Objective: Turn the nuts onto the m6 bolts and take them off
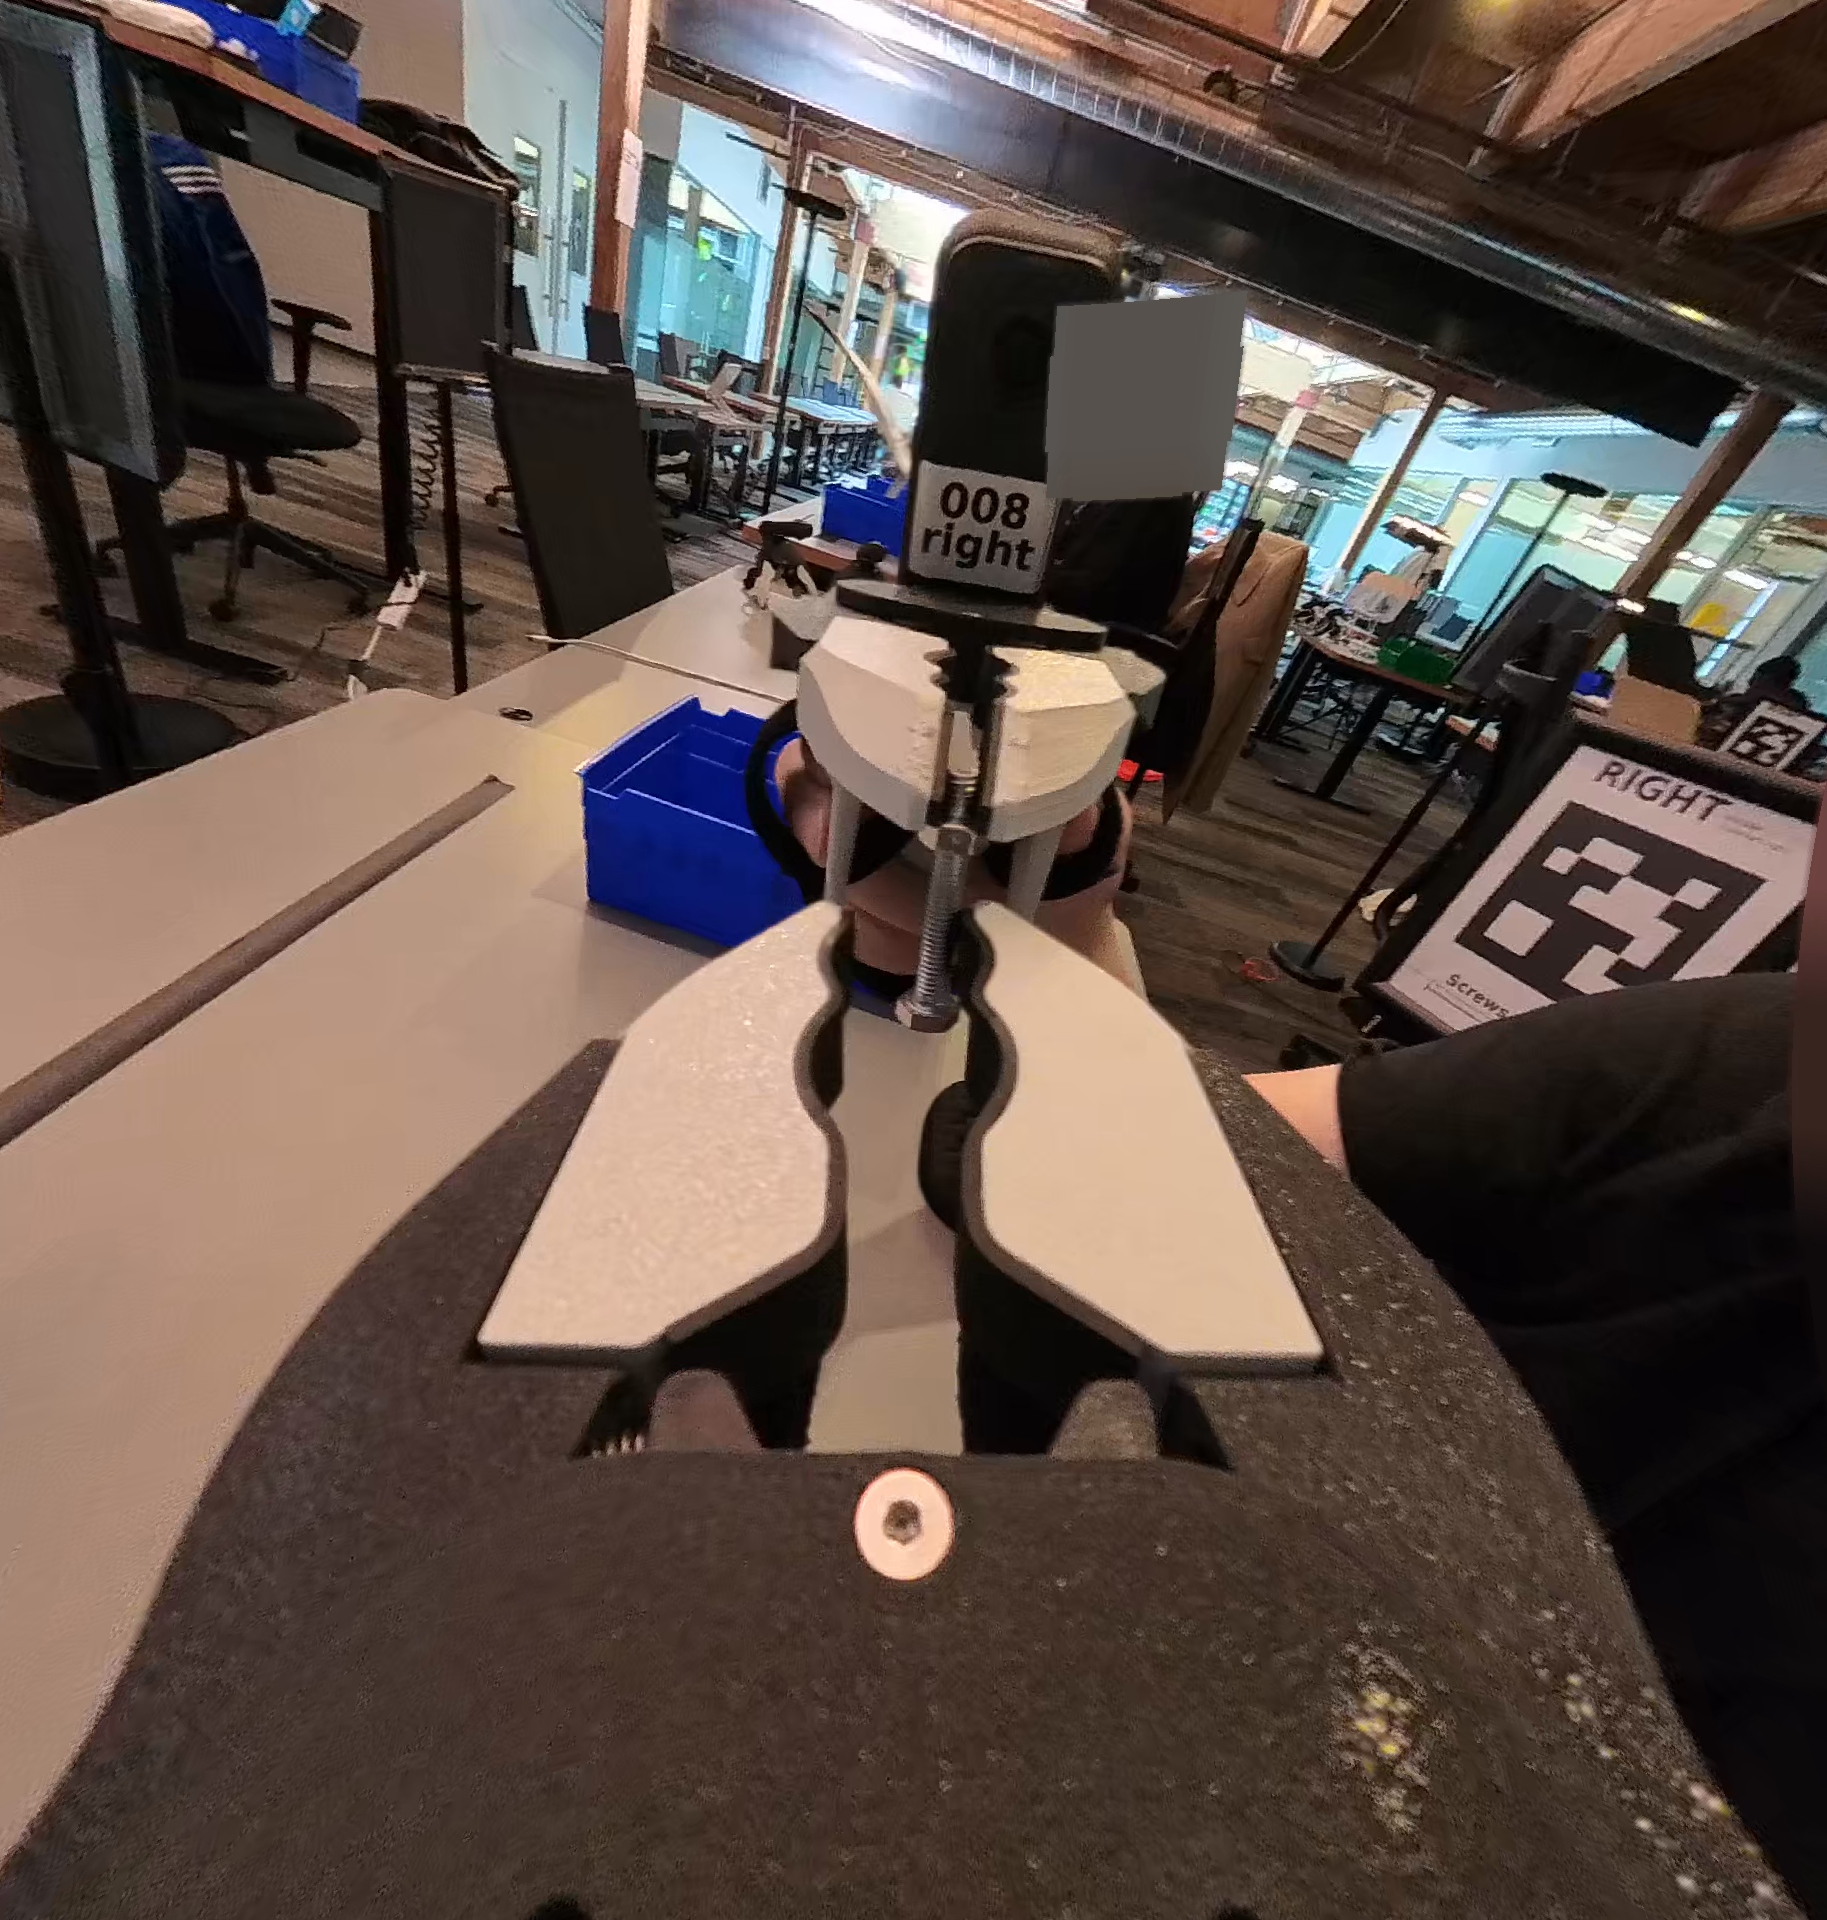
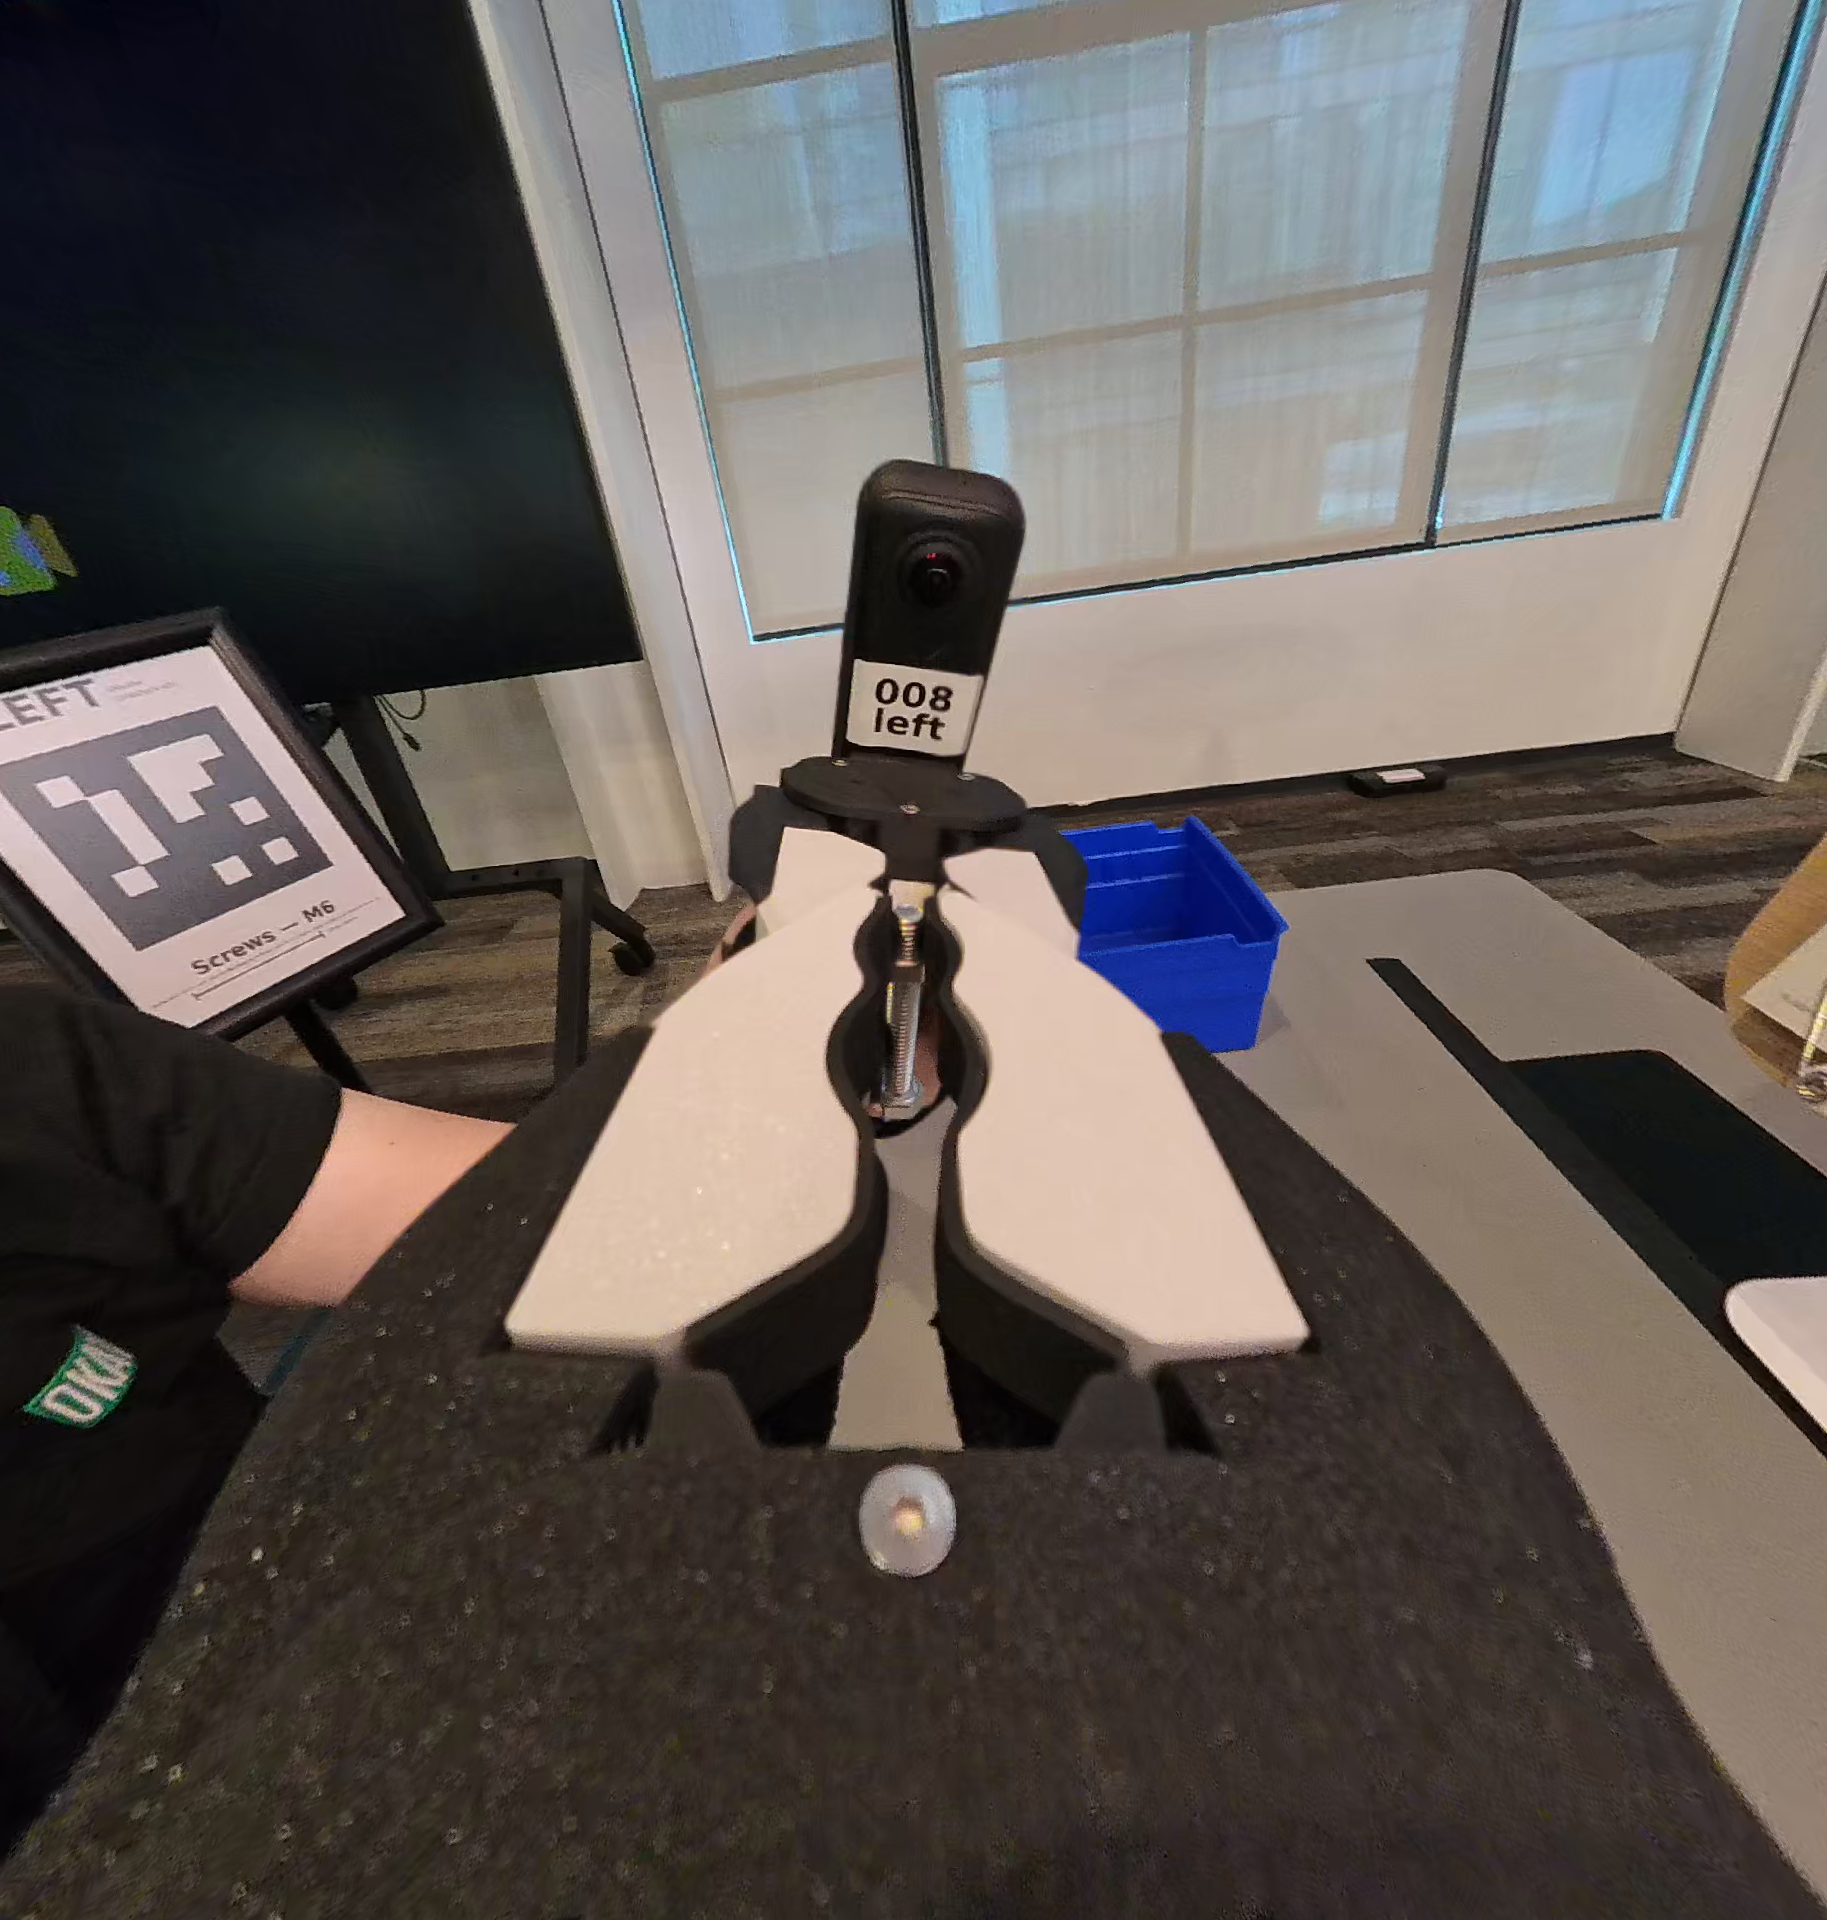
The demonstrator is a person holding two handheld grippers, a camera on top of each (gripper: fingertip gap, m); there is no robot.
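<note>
- While the bolt [image 1: 938, 925] hangs in the air between both tools, well above the surface [image 1: 265, 1039], my left hand-held gripper [image 1: 909, 920] is nearly closed, w/ the bolt's hex head sitting in the wavy pocket between its dark pads; looks pinched there, I think
- My right hand-held gripper [image 2: 911, 899] is also down to a narrow gap, w/ a hex piece I take for the nut [image 2: 898, 1096] in its pocket; can't tell if the pads actually bite on it
- Handling, my guess: steel, so stiff, light and slick. The smooth thread gives the pads nothing to hold, so grip the hex flats at each end, never the thread. Keep both tools on one axis or the nut may cross-thread or bind
- Left wrist view only: the bolt head up close, the right tool head-on w/ its thin fingers either side of the thread, and a framed marker board [image 1: 1605, 894] on the far right
- Right wrist view only: the nut end up close, plus the left tool's tips meeting mine
- Both show a blue bin [image 2: 1169, 935] on the surface behind; can't see its contents
</note>
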